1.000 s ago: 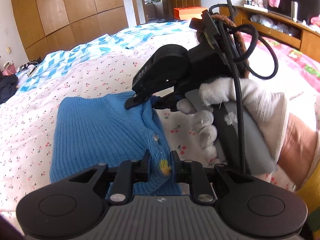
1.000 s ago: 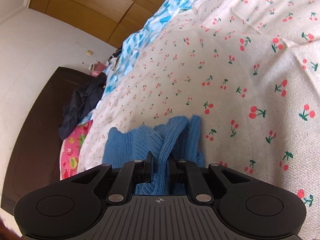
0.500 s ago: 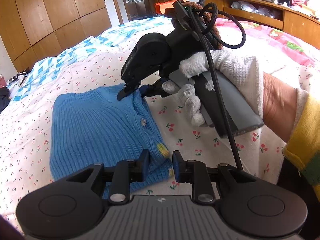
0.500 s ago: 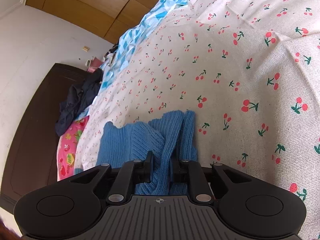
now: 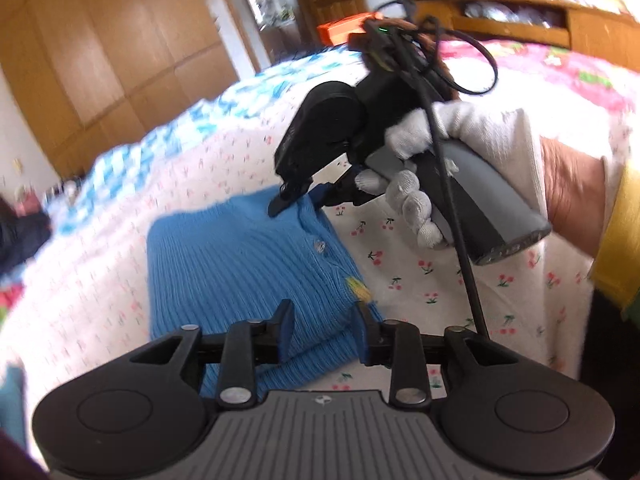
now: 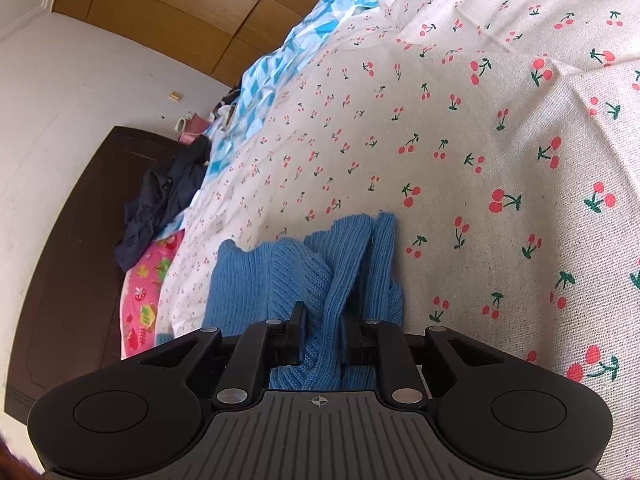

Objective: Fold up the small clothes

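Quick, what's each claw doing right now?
Left claw: opening, pads clear of the blue sweater.
Right claw: a fold of the sweater between its jaws; grip unclear.

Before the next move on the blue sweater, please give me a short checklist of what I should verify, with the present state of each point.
1. Left gripper free of the blue sweater: ok; its jaws are opening, the folded edge lies between them but the pads do not press it.
2. Right gripper grip on the sweater: ok; knit fabric is bunched between its fingers.
3. Sweater flat on the cherry-print sheet: not ok; it is flat near the left gripper, but ridged at the right gripper.
4. Fold edges aligned: cannot tell; the near edge is hidden behind the left gripper.
5. Cable clear of the sweater: ok; it hangs beside it, over the sheet.
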Demonstrator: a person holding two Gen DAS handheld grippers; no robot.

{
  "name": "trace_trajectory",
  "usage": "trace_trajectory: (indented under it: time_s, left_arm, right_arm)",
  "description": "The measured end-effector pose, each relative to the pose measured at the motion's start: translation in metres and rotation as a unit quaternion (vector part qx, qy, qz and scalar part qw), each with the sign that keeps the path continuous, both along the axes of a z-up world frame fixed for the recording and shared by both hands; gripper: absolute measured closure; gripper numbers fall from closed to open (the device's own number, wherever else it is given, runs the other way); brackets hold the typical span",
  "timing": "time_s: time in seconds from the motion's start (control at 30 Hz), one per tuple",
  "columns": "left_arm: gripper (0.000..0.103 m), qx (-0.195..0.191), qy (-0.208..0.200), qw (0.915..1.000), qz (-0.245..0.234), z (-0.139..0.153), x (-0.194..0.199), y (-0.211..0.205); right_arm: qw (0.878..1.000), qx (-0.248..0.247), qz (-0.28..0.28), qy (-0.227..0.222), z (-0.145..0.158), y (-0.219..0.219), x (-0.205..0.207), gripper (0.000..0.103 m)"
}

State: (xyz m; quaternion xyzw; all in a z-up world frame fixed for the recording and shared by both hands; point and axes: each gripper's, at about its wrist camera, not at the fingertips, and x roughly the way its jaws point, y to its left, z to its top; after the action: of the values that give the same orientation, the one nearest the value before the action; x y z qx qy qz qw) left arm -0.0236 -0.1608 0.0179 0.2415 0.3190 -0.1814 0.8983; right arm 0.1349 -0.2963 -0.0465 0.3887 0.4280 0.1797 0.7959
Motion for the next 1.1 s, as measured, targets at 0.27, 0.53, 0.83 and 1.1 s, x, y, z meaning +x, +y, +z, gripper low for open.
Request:
trace_trajectory:
  time_s: [0.27, 0.53, 0.83, 1.1]
  left_arm:
    - [0.064, 0.038, -0.019, 0.9986, -0.030, -0.015, -0.002, -0.007]
    - [0.064, 0.030, -0.031, 0.9990, -0.012, -0.018, 0.008, -0.008]
    - [0.088, -0.026, -0.018, 0.9993, -0.018, 0.014, 0.005, 0.011]
    - [0.088, -0.016, 0.037, 0.9986, -0.033, -0.018, 0.009, 0.009]
  right_arm:
    - [1.000, 0.010, 0.003, 0.003, -0.002, -0.002, 0.000, 0.085]
    - [1.000, 0.008, -0.001, 0.001, -0.001, 0.001, -0.001, 0.084]
    - [0.999, 0.008, 0.022, -0.047, 0.024, 0.003, -0.012, 0.091]
    - [0.999, -0.042, 0.014, 0.004, -0.002, 0.004, -0.008, 0.090]
